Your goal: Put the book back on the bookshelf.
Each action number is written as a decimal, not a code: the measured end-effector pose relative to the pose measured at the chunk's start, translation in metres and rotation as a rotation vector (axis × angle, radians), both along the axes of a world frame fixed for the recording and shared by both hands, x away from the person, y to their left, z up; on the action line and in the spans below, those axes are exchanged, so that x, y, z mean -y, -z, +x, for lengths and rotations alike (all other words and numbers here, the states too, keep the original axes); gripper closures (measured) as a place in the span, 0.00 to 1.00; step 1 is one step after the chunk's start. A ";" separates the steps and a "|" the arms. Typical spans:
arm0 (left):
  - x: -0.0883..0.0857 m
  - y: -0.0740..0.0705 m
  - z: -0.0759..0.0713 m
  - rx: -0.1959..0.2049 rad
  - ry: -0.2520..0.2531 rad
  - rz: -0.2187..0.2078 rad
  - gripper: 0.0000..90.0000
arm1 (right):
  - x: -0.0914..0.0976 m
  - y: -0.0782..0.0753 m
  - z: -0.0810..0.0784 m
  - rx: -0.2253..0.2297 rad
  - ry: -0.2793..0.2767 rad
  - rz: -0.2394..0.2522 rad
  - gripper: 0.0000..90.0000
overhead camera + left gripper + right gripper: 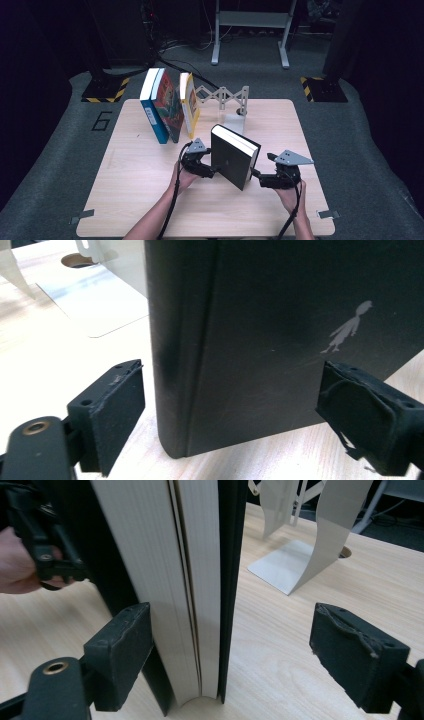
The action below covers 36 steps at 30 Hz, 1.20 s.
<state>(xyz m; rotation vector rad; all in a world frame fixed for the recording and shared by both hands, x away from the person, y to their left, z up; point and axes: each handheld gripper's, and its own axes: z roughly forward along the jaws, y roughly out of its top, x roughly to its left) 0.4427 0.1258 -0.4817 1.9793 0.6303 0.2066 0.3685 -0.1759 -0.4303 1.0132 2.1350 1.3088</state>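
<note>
A thick black hardback book [232,160] stands upright on the wooden table [145,200], tilted a little. My left gripper [212,171] is at its spine side. In the left gripper view the book's spine and cover [280,340] stand between the open jaws of that gripper [237,422], with the left pad [112,412] just beside the spine. My right gripper [256,175] is at the page-edge side. In the right gripper view the white page block [195,580] stands between the jaws of that gripper [235,655]; the left pad [122,652] is close to the cover and the right pad [355,650] is well clear.
Three books lean together at the back left: a blue one [152,107], a colourful one [170,107] and a yellow one [190,105]. A grey metal extending bookend [235,107] stands behind the black book; its flat foot [95,300] lies on the table.
</note>
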 end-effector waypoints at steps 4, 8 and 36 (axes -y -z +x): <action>0.001 0.000 -0.001 0.009 -0.012 0.001 0.15 | 0.000 0.002 0.006 -0.020 0.017 0.000 0.19; 0.001 0.001 -0.002 0.016 -0.019 -0.003 0.15 | 0.001 0.006 0.010 -0.026 0.013 -0.008 0.19; 0.000 -0.004 -0.002 0.017 -0.023 -0.033 0.14 | 0.010 0.002 0.016 -0.014 0.029 0.011 0.19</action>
